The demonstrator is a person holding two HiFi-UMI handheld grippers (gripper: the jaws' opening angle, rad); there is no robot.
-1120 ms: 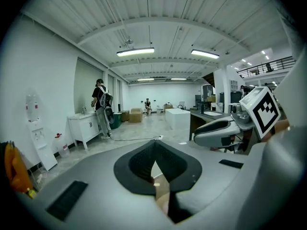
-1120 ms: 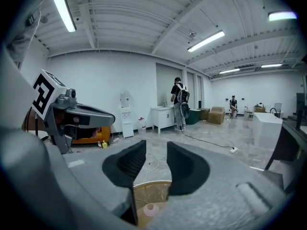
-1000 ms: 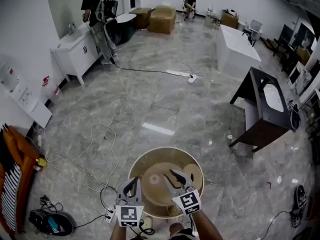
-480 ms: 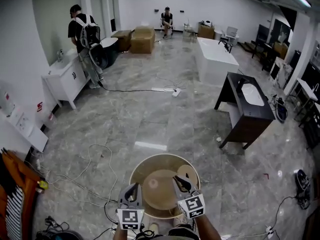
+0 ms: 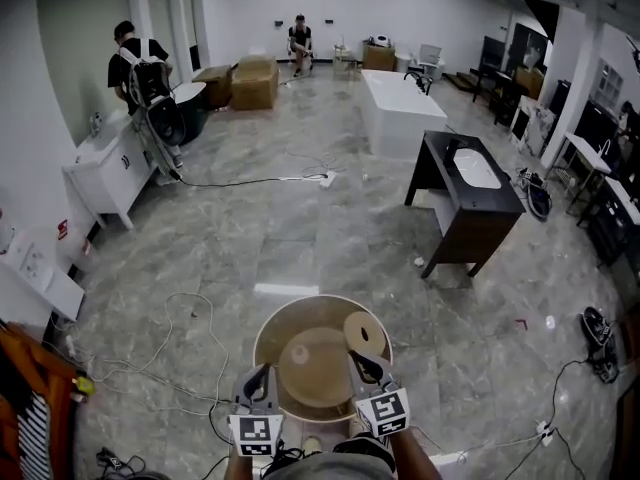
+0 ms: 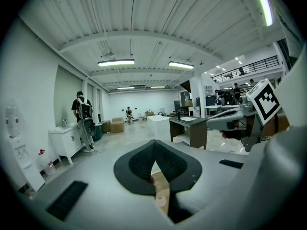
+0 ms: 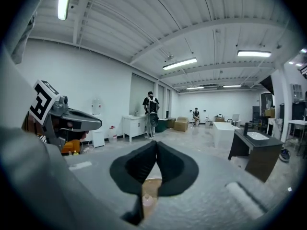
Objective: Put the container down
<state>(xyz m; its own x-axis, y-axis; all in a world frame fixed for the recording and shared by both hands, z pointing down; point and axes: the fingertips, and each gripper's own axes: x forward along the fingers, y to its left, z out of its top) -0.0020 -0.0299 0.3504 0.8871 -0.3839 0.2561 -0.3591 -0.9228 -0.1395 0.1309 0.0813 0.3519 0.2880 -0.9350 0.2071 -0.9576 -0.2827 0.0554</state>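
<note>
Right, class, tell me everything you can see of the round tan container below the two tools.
The container is wide, round, open-topped and tan, perhaps plastic. It sits upright over the grey floor, just ahead of the person. Inside lie a large disc and a smaller disc by the right wall. The left tool and right tool are shut above its near rim; contact is unclear.

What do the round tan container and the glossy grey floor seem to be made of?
The round tan container looks like smooth plastic, perhaps: even colour, thin rim, dull sheen. The glossy grey floor looks like polished marble or marble-look tile: pale veins, joint lines, a reflected ceiling light.
</note>
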